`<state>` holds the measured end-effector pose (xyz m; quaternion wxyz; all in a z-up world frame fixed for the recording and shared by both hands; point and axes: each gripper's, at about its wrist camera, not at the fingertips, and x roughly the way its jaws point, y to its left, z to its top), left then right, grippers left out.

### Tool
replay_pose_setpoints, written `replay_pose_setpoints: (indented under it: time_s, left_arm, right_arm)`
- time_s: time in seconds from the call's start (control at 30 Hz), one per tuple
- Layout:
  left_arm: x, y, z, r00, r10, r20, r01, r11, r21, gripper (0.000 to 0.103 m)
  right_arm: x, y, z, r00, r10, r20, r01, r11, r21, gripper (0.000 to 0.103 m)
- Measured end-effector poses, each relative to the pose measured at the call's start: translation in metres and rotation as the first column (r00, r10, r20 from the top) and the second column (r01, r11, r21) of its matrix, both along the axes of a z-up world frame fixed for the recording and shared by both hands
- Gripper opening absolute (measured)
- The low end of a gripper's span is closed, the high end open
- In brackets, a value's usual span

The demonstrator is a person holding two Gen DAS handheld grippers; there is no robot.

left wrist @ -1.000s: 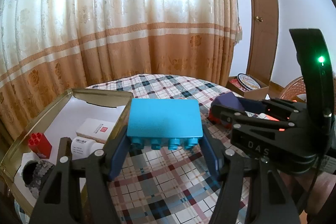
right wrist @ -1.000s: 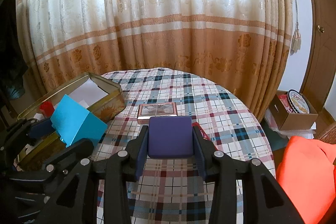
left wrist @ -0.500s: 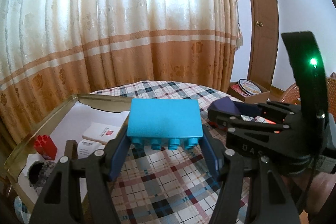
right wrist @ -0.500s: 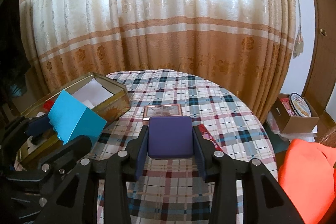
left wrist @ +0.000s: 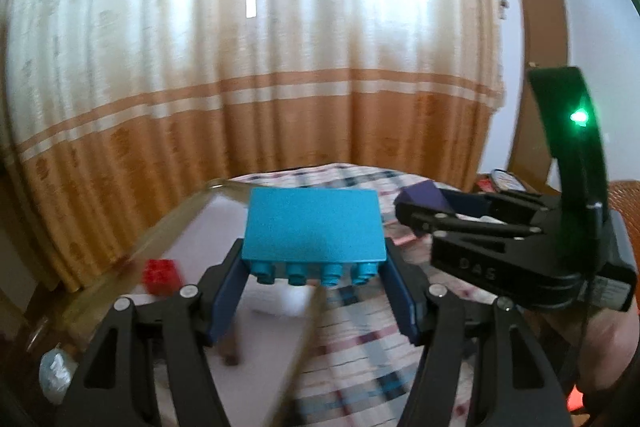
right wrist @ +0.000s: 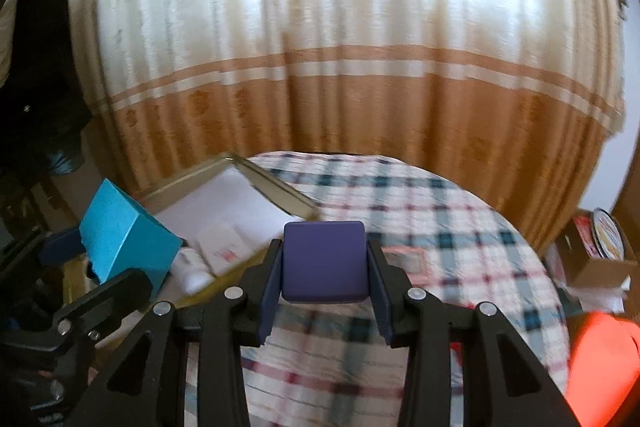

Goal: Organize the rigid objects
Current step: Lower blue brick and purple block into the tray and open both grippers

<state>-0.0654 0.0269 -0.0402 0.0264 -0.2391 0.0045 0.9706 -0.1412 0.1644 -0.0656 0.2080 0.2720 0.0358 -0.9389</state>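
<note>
tin (right wrist: 276,187) on tabletop (right wrist: 460,227) at left edge | small brick (left wrist: 162,275) and carton (right wrist: 224,247) inside tin | cardboard box (right wrist: 592,259) on floor, right of tabletop

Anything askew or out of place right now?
Nothing stands out. The left gripper squarely holds the blue block, the right gripper the purple block. The red block sits in the tin.

left tongs (left wrist: 314,291): clamped, tilted down | right tongs (right wrist: 323,291): clamped, tilted down
</note>
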Motion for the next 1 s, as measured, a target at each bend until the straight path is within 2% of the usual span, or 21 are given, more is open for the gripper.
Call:
replay_pose_setpoints:
  time_s: [0.17,0.43,0.87,0.9,0.93,1.0]
  left_arm:
    - [-0.007,-0.041,-0.001,0.993,0.112,0.04,-0.112,0.994,-0.012,0.064]
    - [-0.014,-0.088,-0.012,0.964,0.246,0.104,-0.246,0.969,-0.02,0.064]
    - [-0.013,-0.102,-0.031,0.939,0.293,0.181,-0.291,0.956,-0.035,0.065]
    - [-0.012,-0.103,-0.031,0.936,0.299,0.184,-0.298,0.954,-0.034,0.066]
    - [-0.012,-0.103,-0.031,0.934,0.306,0.186,-0.305,0.952,-0.035,0.073]
    - [-0.011,-0.104,-0.03,0.929,0.321,0.182,-0.32,0.947,-0.036,0.083]
  right_arm:
    - [-0.003,-0.043,0.001,0.995,0.099,0.018,-0.099,0.995,0.005,0.042]
    - [0.004,-0.1,-0.013,0.972,0.226,0.067,-0.229,0.973,0.04,0.043]
    - [0.011,-0.124,-0.031,0.945,0.296,0.137,-0.306,0.95,0.06,0.044]
    - [0.012,-0.125,-0.031,0.946,0.296,0.133,-0.306,0.95,0.065,0.05]
    - [0.013,-0.125,-0.031,0.945,0.299,0.132,-0.309,0.949,0.061,0.058]
    - [0.014,-0.124,-0.031,0.943,0.307,0.129,-0.315,0.948,0.051,0.064]
